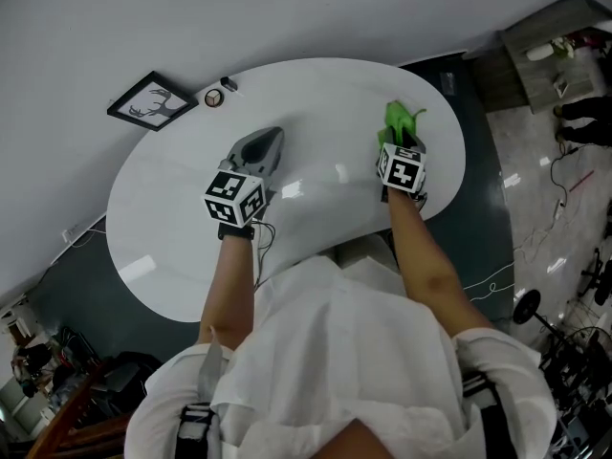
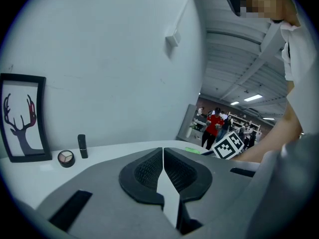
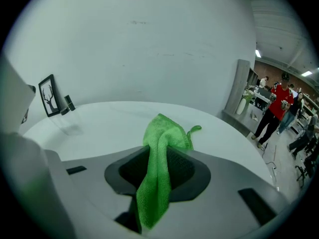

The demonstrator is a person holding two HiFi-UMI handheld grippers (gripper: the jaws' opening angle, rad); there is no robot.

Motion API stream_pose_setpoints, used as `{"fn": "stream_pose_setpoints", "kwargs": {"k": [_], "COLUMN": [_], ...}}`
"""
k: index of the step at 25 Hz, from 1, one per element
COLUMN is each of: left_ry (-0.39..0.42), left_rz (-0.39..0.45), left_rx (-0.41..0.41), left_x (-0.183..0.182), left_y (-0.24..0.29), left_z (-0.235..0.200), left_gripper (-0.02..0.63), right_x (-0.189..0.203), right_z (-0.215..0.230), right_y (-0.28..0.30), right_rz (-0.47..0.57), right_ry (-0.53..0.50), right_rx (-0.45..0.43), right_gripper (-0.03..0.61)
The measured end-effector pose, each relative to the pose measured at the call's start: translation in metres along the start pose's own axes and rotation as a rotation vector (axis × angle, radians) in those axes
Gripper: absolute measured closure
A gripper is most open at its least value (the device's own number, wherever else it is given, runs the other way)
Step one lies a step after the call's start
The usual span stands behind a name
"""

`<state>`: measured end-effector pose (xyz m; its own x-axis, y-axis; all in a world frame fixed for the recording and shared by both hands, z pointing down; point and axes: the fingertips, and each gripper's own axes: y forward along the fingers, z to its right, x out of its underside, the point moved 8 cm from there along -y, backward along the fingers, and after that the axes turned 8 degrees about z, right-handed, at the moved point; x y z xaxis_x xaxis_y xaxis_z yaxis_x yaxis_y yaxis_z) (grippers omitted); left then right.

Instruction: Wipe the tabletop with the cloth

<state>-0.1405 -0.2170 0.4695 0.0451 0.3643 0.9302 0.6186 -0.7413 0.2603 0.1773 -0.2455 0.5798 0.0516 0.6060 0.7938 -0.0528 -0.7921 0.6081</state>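
Note:
A bright green cloth (image 3: 160,153) is pinched between the jaws of my right gripper (image 3: 162,156), bunched up and sticking out past the tips. In the head view the green cloth (image 1: 399,120) hangs over the right part of the white oval tabletop (image 1: 191,218), just beyond my right gripper (image 1: 403,144). My left gripper (image 1: 258,147) hovers over the middle of the table, its jaws pressed together with nothing between them. The left gripper view shows those dark pads (image 2: 147,171) meeting along a thin line.
At the table's far left edge stand a framed deer picture (image 1: 151,101), a small round compact (image 1: 213,97) and a dark lipstick (image 1: 229,83). The wall rises right behind the table. People and shelving stand far off to the right.

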Motion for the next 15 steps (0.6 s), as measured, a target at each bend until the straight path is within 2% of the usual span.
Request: {"fn": "stream_pose_setpoints", "kwargs": {"k": [10, 15], "left_ry": [-0.003, -0.008], "left_rz": [0.012, 0.004], "left_rx": [-0.036, -0.063], "left_x": [0.003, 0.009], "left_y": [-0.029, -0.049], "left_z": [-0.012, -0.017], "left_gripper": [0.595, 0.595], "right_x": [-0.003, 0.004], "right_z": [-0.129, -0.187], "right_y": [-0.006, -0.015], "right_rz": [0.002, -0.002], "right_ry": [-0.154, -0.239], "right_rx": [-0.265, -0.426], "right_gripper": [0.485, 0.485]}}
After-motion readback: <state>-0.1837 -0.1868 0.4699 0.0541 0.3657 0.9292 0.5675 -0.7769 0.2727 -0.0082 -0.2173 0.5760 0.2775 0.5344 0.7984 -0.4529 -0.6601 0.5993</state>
